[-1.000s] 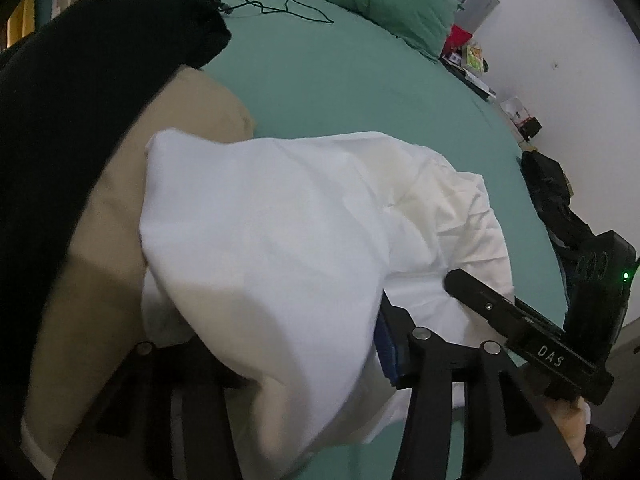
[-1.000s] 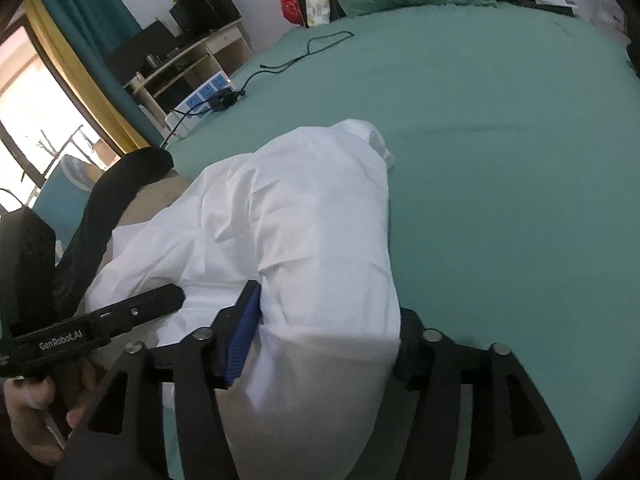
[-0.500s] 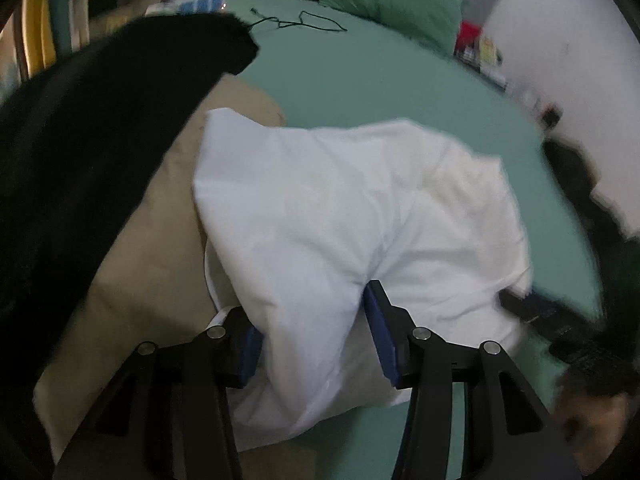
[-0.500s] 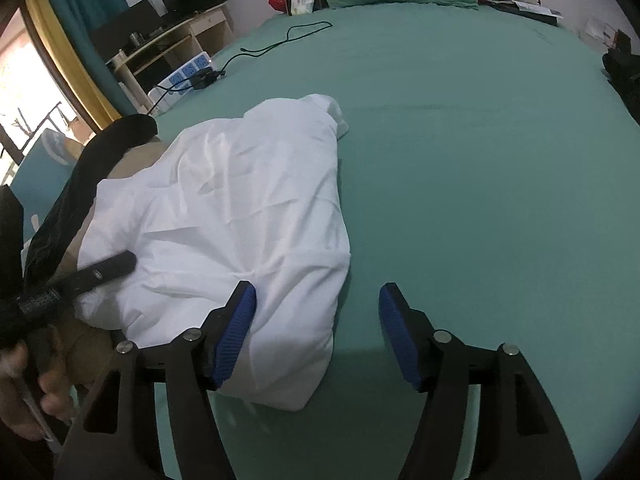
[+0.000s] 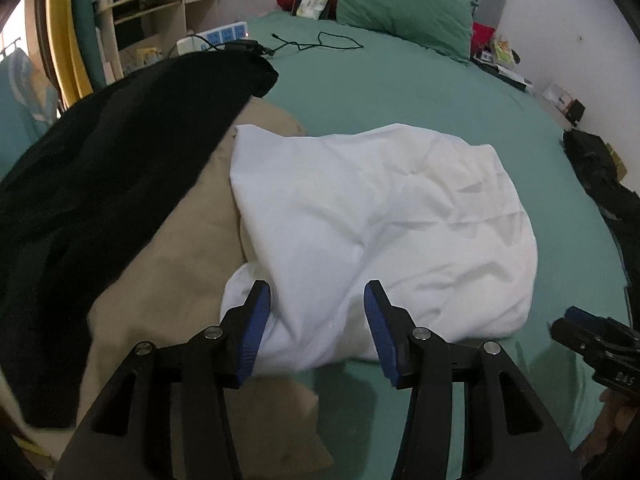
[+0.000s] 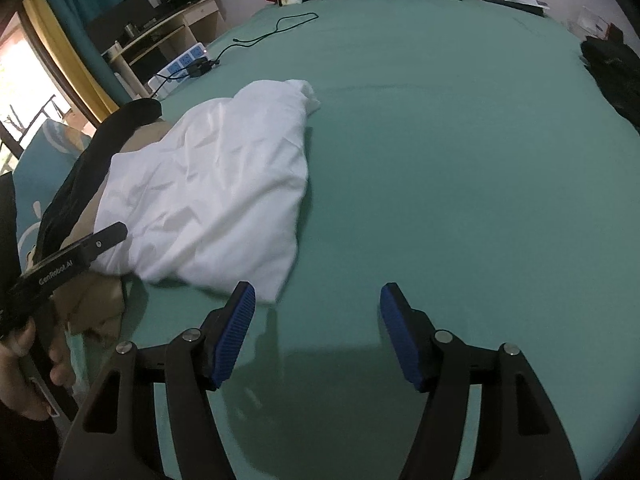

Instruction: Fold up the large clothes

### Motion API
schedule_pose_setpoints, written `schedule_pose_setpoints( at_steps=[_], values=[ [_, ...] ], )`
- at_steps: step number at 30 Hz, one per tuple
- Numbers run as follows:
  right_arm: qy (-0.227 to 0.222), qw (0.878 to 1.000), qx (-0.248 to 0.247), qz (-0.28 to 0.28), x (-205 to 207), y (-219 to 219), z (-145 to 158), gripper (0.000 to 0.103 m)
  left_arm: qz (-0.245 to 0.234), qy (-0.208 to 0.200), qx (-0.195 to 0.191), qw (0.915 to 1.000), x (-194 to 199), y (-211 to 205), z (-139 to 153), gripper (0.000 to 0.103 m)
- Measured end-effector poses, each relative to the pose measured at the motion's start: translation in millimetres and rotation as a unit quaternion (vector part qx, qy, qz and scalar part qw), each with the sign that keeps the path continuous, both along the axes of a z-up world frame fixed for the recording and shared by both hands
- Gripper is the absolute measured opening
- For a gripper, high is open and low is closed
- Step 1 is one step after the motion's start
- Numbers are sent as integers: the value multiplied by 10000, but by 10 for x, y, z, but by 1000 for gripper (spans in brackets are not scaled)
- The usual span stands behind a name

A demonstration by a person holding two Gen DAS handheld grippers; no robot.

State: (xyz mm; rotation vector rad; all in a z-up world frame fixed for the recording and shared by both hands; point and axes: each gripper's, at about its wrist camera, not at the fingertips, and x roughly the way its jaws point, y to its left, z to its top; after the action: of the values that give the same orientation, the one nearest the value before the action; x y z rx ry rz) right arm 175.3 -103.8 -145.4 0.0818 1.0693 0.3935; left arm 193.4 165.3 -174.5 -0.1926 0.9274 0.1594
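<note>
Left gripper (image 5: 316,316) now stands wide, jaws parted around the near edge of the white garment (image 5: 384,216) but not pinching it; a second ago a fold of that cloth hung draped over it. Far left, a black garment (image 5: 104,168) lies on a tan one (image 5: 180,264), and the white bundle overlaps the tan cloth's right edge. White garment sits left of centre on the green bed (image 6: 460,140), settled in a rough rectangle, creased, near corner bulging.

Right gripper (image 6: 318,312) also wide and empty, over bare sheet just right of the bundle's near corner; a second ago white cloth filled its jaws, half a second ago it had already let go. Both releases done, then: this fold is laid down.

Judgement: the bundle is compact, but lumpy and skewed onto the tan cloth. Next comes smoothing, or another fold. Risk: grabbing the near edge may catch the tan layer beneath it.

Far right, dark bag (image 6: 612,72) at the bed's edge, well apart.
</note>
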Motion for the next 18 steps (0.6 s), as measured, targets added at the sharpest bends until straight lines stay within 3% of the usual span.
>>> schedule_pose_setpoints(
  at_steps=[6,18],
  values=[
    [14,9999,82,-135,-255,-236,68,65,14,-25,-27,10000,-267,-169,145,52],
    [-133,9993,176,-288,-762,-778,281,65,221,-172,-511,9983,-905,-619,305,55]
  ],
)
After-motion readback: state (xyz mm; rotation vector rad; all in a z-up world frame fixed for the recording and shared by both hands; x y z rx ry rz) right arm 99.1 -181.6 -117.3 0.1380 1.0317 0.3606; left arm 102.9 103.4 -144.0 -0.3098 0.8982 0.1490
